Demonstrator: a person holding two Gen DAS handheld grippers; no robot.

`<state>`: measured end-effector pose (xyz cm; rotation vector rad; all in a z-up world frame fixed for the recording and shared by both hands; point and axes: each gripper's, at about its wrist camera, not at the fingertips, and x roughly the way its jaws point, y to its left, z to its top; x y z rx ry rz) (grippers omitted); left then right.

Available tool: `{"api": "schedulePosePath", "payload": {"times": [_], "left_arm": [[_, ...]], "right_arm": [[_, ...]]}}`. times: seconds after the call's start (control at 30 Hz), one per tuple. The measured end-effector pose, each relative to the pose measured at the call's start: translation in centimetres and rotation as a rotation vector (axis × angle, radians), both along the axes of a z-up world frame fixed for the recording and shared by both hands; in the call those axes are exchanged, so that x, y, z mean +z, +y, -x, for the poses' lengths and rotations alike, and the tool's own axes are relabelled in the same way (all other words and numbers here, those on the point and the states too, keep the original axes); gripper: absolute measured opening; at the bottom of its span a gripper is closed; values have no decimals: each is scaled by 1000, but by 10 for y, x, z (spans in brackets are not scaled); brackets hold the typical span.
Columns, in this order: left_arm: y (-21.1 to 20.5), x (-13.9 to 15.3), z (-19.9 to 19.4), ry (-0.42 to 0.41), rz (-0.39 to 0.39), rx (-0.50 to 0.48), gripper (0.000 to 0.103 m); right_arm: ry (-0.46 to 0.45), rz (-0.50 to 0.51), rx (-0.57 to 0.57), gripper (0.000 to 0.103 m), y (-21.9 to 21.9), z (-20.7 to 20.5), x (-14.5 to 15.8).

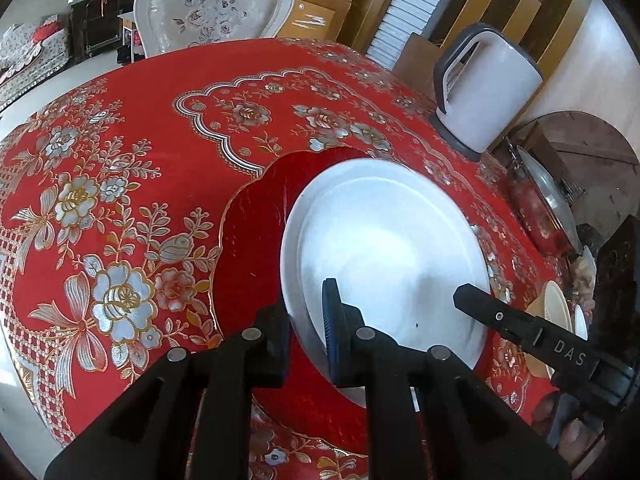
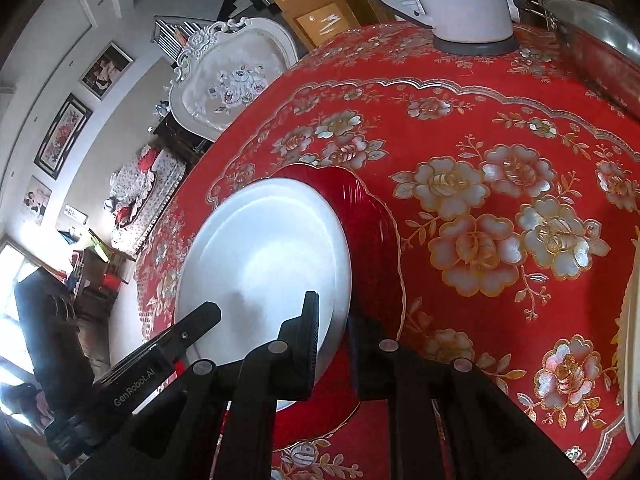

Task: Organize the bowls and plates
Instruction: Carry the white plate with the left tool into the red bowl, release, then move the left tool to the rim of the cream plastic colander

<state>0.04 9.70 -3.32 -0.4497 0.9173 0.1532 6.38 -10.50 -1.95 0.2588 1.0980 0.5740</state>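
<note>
The left tool [image 1: 308, 336] is closed narrowly on the rim of the large round white ceramic plate [image 1: 392, 248], one finger above the lip and one below, gripping at about 8 o'clock on the plate in the left wrist view. The right tool [image 2: 332, 344] pinches the same plate's opposite rim in the same way, at about 4 o'clock in its own view. Both hold the plate level, low over the table [image 1: 160, 128] with its red floral cloth. A second white rim line shows just inside the edge, so two plates may be stacked; this cannot be told for sure. Directly under the plate lies a scalloped red placemat [image 1: 248, 240] with a gold border, showing toward 9 o'clock. A white electric kettle [image 1: 484, 88] stands well apart at 1 o'clock, and a white upholstered chair [image 1: 212, 4] sits beyond the table at 11 o'clock.

To do this well, both tools should probably move together at equal height, keeping the plate flat.
</note>
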Motion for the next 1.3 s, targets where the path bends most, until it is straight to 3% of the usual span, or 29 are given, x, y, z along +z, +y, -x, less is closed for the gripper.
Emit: {"api": "schedulePosePath", "payload": {"times": [0.13, 0.33, 0.4, 0.63, 0.8, 0.87, 1.0, 1.2, 1.3], "left_arm": [[1, -1, 0, -1, -10, 6, 12], [8, 1, 4, -19, 2, 39, 23], [9, 2, 5, -23, 5, 39, 24], [12, 9, 10, -50, 14, 65, 27], [13, 23, 16, -109, -10, 87, 53], [8, 30, 17, -128, -40, 83, 55], [-4, 41, 14, -156, -70, 50, 68], [-38, 55, 0, -177, -74, -52, 69], [-64, 62, -9, -188, -63, -111, 69]], "right_arm": [[-3, -5, -2, 18, -2, 0, 2], [-29, -29, -15, 31, -10, -1, 10], [-41, -22, -28, 40, -12, -1, 13], [-79, -52, -69, 41, -28, -3, 28], [-122, -67, -99, 42, -41, -2, 45], [-146, -57, -115, 43, -48, -1, 52], [-167, -76, -138, 43, -63, -2, 64], [-197, -93, -218, 62, -106, 0, 81], [-205, -52, -263, 62, -134, 4, 86]]}}
